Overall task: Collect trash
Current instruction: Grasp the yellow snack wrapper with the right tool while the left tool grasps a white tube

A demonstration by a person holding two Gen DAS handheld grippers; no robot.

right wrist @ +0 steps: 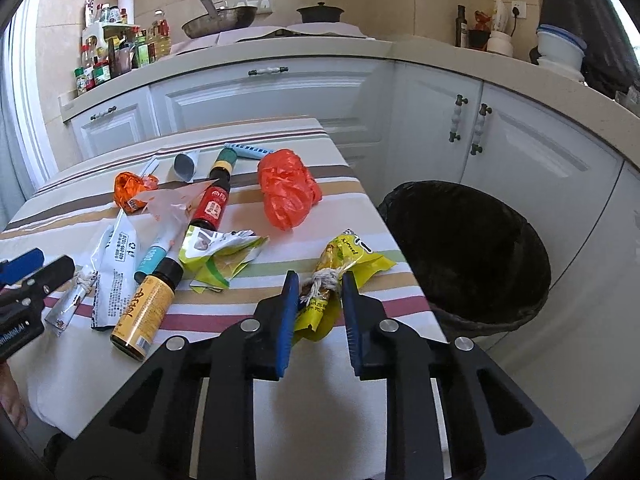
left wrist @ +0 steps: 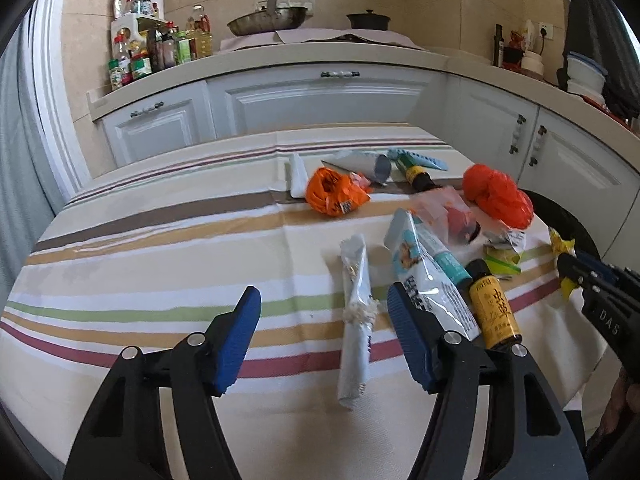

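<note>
Trash lies scattered on a striped tablecloth (left wrist: 140, 240). My left gripper (left wrist: 324, 300) is open, its blue pads on either side of a rolled white wrapper tied with string (left wrist: 355, 312). My right gripper (right wrist: 320, 284) is shut on a yellow wrapper tied with string (right wrist: 324, 292) at the table's right edge. It also shows in the left wrist view (left wrist: 568, 276). A yellow-label bottle (right wrist: 146, 312), a white pouch (left wrist: 424, 276), a dark sauce bottle (right wrist: 212, 200), two orange bags (right wrist: 288, 192) (left wrist: 332, 192) and a green-yellow packet (right wrist: 220, 256) lie between.
A black trash bin (right wrist: 468, 252) stands on the floor right of the table. White cabinets (left wrist: 312, 96) and a counter with bottles (left wrist: 160, 48), a wok (left wrist: 268, 20) and a pot (left wrist: 368, 20) run behind.
</note>
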